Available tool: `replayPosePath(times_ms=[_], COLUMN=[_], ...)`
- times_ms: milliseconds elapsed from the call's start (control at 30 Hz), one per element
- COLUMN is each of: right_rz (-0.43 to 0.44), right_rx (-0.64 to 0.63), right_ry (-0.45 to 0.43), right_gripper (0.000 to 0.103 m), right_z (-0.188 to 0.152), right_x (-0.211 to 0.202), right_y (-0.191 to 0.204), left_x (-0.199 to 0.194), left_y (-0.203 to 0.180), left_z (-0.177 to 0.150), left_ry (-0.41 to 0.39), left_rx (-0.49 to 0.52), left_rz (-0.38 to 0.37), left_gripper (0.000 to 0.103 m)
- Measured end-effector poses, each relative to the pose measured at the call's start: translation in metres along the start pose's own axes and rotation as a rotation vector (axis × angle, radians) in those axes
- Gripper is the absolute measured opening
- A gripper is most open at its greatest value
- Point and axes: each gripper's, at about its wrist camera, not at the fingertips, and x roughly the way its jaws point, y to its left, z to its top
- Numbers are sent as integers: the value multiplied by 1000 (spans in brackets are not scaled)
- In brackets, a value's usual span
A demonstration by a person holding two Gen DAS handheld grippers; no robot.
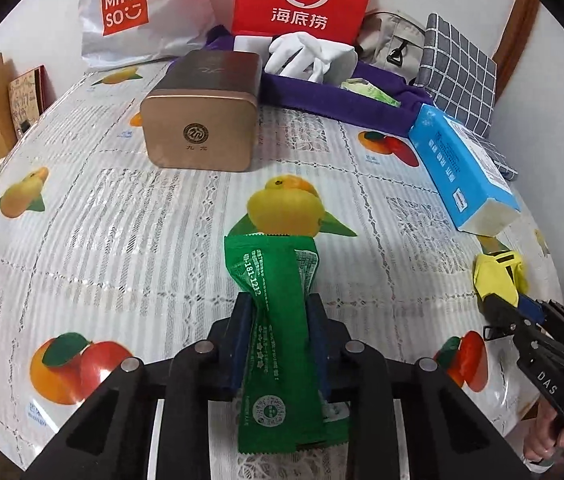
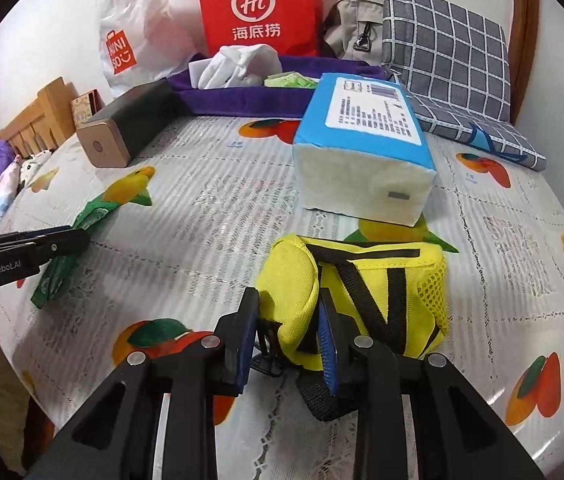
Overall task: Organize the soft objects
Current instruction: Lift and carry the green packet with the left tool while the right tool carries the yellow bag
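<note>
My left gripper (image 1: 280,300) is shut on a green snack packet (image 1: 278,320), which lies along the fingers over the fruit-print tablecloth (image 1: 122,220). My right gripper (image 2: 288,300) is shut on a fold of a small yellow pouch with black straps (image 2: 382,292) that rests on the cloth. In the left wrist view the right gripper (image 1: 500,284) shows at the right with the yellow pouch (image 1: 498,276). In the right wrist view the left gripper (image 2: 82,236) shows at the left with the green packet (image 2: 70,256). A blue tissue pack (image 2: 362,152) lies just beyond the pouch.
A gold tin box (image 1: 202,120) stands mid-table. A purple tray (image 2: 266,96) at the back holds white gloves (image 2: 238,66) and a green packet. Behind it stand a red Haidilao bag (image 2: 258,4), a white Miniso bag (image 1: 138,8) and a grey checked cushion (image 2: 450,48).
</note>
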Motion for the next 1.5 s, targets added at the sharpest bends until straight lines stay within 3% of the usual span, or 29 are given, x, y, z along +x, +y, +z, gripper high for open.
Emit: replayPosePath(times_ms=[567, 1500], right_rz=[46, 15], right_rx=[-8, -3], right_ry=[-44, -217], right_gripper=[25, 25], right_z=[19, 57], right_x=[-50, -145], right_y=[18, 26], left_x=[-60, -155], left_y=[7, 4], left_z=[7, 29], left_ry=[-115, -272], left_rx=[-25, -4], left_rz=[-9, 3], left_gripper=[25, 25])
